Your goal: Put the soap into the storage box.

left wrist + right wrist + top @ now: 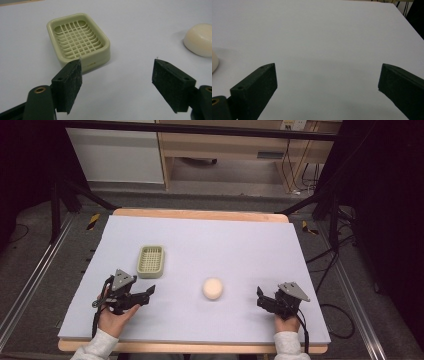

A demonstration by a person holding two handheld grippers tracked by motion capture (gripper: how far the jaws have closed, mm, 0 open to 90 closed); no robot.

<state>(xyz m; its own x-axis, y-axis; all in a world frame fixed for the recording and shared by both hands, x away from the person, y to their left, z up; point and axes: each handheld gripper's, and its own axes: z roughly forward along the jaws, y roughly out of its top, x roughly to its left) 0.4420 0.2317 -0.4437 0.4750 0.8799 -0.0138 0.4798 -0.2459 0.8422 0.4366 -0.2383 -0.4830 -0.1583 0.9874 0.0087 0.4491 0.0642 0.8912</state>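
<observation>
The left claw [148, 292] rests low on the pale mat [240, 245] with its jaws spread wide and nothing between them. The right claw [259, 298] sits the same way on the other side, jaws well apart and empty.

Just ahead of the left claw, a little off toward its left jaw, stands the green soap dish [78, 40], open side up, its slotted grid bare. The bar of soap [213, 288] lies flat on the mat between the two claws, ahead and to the right of the left one, and off to the left of the right one, where its rounded edge [214, 64] peeks in beside the left jaw. Soap and dish are well apart.

The job looks like putting the soap into the dish, and no pick-up has begun. To do it well, I would use whichever claw can turn squarely onto the bar, bring the jaws down on either side of its narrower width, and close low, near the mat, since a rounded, smooth bar may squirt out of a high or skewed pinch. Squeeze gently and lift straight. Then carry it over the dish, level it with the grid, and release close above the slots so it does not bounce or nudge the light dish.
</observation>
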